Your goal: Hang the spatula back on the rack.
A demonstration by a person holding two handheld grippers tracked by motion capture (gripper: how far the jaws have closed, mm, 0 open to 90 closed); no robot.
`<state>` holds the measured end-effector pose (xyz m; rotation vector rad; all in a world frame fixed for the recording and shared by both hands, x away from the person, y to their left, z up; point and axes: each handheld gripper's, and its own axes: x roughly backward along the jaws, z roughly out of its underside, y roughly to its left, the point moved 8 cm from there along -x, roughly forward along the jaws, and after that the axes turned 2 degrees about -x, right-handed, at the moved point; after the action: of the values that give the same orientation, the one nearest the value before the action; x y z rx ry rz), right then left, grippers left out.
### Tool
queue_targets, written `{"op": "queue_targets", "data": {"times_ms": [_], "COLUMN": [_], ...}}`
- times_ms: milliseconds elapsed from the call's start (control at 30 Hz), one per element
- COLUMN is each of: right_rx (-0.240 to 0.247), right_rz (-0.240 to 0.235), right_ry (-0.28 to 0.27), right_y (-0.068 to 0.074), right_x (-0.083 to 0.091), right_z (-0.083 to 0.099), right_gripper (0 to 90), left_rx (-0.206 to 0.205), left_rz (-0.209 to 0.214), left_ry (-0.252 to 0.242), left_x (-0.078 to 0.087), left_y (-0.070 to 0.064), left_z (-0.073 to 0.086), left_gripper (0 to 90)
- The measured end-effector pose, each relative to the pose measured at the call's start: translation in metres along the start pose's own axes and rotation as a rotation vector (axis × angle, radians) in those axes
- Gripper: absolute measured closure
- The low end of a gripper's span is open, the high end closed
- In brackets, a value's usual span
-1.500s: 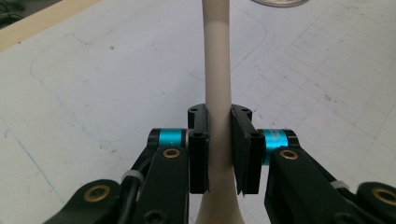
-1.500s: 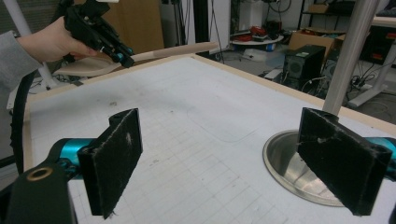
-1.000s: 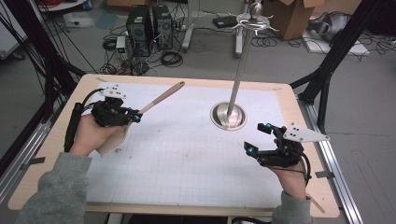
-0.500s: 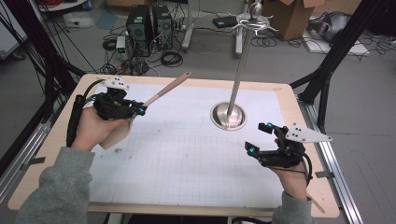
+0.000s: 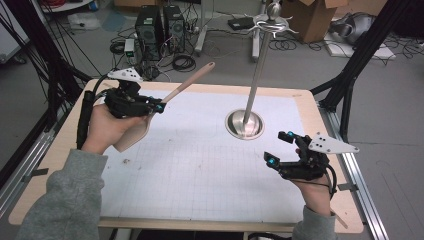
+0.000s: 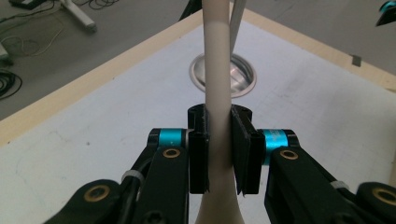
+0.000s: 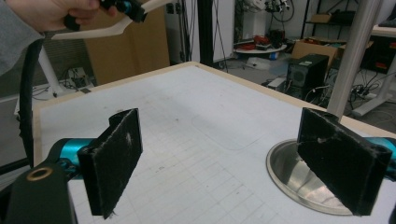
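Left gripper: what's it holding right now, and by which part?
The left gripper is shut on the pale wooden spatula, clamping its handle low down, close to the blade. The right gripper is open, holding nothing.

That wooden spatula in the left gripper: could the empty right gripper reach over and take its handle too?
Probably yes. The right gripper is open and empty, the spatula handle juts free past the left gripper, and only the stand rises nearby.

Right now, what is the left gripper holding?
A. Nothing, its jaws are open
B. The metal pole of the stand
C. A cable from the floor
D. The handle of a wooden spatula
D: in the left gripper view the left gripper has its jaws shut on the pale handle of the wooden spatula, lifted above the table.
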<state>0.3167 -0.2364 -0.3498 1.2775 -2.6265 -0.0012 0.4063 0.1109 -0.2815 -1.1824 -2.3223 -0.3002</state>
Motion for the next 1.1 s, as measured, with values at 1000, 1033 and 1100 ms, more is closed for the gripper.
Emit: {"op": "queue_targets", "data": {"times_ms": [1000, 1033, 1100], "right_rx": [-0.012, -0.012, -0.013], "right_rz": [-0.007, -0.008, -0.007], "right_ry": [-0.026, -0.027, -0.027], "right_y": [0.000, -0.001, -0.001], "right_x": [0.008, 0.008, 0.009], "right_z": [-0.002, -0.002, -0.002], "right_gripper": [13.7, 13.7, 13.7], "left_rx": [-0.066, -0.065, -0.063], "left_rz": [-0.028, -0.030, -0.028], "left_ry": [-0.064, -0.068, -0.074], "left_x": [0.009, 0.010, 0.011], "left_y": [-0.022, -0.022, -0.024], "left_z": [-0.063, -0.065, -0.069], "left_gripper": [77.9, 77.9, 77.8]}}
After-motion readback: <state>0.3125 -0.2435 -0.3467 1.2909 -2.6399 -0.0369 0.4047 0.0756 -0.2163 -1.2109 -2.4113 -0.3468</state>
